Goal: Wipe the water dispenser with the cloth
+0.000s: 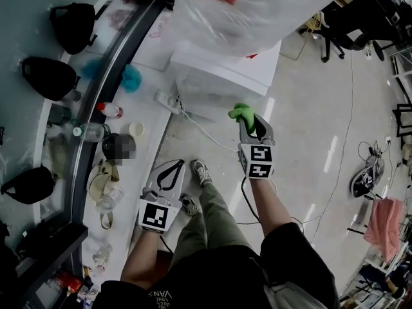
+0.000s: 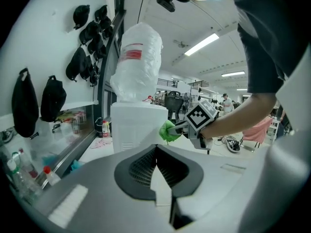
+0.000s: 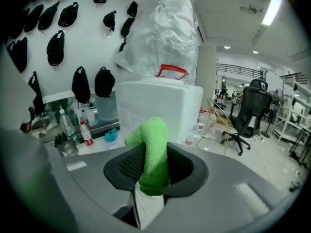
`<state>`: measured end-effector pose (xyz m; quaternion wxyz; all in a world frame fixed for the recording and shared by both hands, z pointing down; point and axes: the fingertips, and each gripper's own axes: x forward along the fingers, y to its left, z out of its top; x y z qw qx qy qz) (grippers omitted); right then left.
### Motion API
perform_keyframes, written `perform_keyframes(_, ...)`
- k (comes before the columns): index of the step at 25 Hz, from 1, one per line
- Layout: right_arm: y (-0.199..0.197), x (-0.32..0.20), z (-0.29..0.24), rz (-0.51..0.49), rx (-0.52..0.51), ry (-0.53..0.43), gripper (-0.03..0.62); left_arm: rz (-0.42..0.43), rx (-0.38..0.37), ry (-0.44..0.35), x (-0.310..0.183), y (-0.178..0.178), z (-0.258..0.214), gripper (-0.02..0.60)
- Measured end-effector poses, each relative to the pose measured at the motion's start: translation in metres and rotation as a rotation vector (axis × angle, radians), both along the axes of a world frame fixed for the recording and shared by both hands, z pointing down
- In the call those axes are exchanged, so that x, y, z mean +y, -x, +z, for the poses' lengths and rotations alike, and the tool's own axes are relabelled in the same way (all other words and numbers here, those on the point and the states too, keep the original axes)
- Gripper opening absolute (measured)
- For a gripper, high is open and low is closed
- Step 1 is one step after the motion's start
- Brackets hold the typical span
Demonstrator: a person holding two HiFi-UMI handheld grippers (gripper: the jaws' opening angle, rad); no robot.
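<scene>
The white water dispenser (image 1: 219, 69) stands on the floor ahead of me, and a bottle wrapped in clear plastic (image 1: 244, 11) sits on top of it. My right gripper (image 1: 251, 126) is shut on a bright green cloth (image 1: 243, 113), held a short way in front of the dispenser's front face and apart from it. In the right gripper view the cloth (image 3: 153, 149) sticks up from between the jaws, with the dispenser (image 3: 160, 106) behind it. My left gripper (image 1: 175, 165) hangs lower left, shut with nothing in it. Its view shows the tips meeting (image 2: 156, 149), the dispenser (image 2: 138, 125) and the cloth (image 2: 169, 131).
Black caps (image 1: 71, 24) hang on the wall at left above a ledge with bottles (image 1: 111, 110) and clutter. A power strip (image 1: 168, 102) and white cable lie on the floor beside the dispenser. My shoes (image 1: 201, 171) stand below. Office chairs (image 1: 347, 24) are at far right.
</scene>
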<state>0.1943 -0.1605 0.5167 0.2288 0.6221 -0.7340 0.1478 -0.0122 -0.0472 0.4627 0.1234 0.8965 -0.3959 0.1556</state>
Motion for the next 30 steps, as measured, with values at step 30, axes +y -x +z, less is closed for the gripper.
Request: perform_keyframes(30,0.166,-0.108,0.066,-0.212,0.005,0.061,0.115,-0.248,-0.023,0.066,0.001,0.096,0.029,0.002)
